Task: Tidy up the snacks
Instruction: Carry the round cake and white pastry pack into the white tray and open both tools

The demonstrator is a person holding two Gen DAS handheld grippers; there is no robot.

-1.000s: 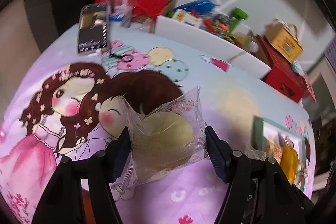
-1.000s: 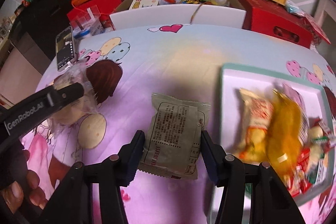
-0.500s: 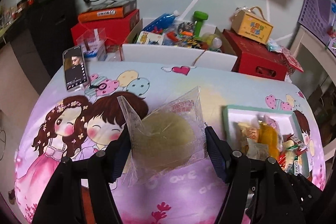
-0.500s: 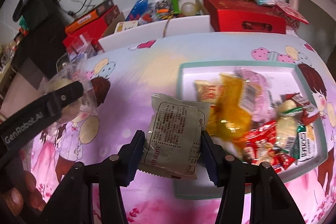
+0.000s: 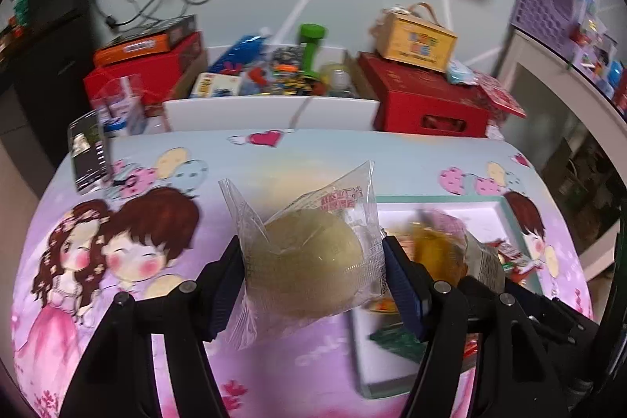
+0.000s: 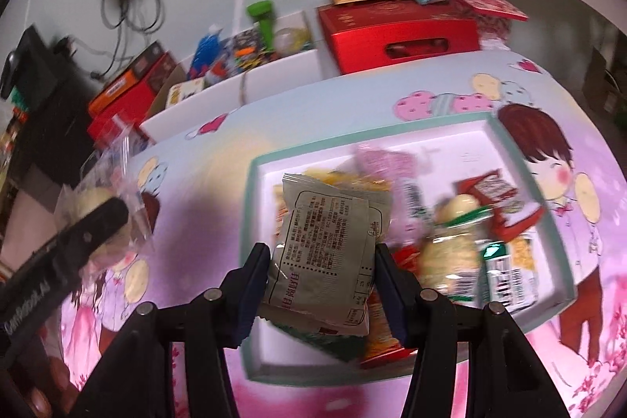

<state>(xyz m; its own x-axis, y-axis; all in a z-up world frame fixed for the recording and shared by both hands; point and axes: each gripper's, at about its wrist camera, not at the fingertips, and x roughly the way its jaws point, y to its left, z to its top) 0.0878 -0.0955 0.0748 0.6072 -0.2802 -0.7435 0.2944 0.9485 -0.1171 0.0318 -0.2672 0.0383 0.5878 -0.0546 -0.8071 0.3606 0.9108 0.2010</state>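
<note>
My left gripper (image 5: pixel 311 285) is shut on a round yellow cake in a clear wrapper (image 5: pixel 305 261) and holds it above the cartoon tablecloth, just left of the white tray (image 5: pixel 368 371). My right gripper (image 6: pixel 321 281) is shut on a grey-green snack packet (image 6: pixel 325 253) and holds it above the left part of the white tray (image 6: pixel 258 339). The tray holds several snack packets (image 6: pixel 462 245). The left gripper with its cake shows at the left in the right wrist view (image 6: pixel 90 226).
A phone (image 5: pixel 88 151) lies at the table's far left. Behind the table stand red boxes (image 5: pixel 427 104), a white bin of toys (image 5: pixel 270 108) and a yellow carton (image 5: pixel 415 42). A white shelf (image 5: pixel 568 96) stands at the right.
Both grippers have moved right with their snacks. The right gripper's packet went from over the cloth to over the tray; the left one's cake is now near the tray's left edge.
</note>
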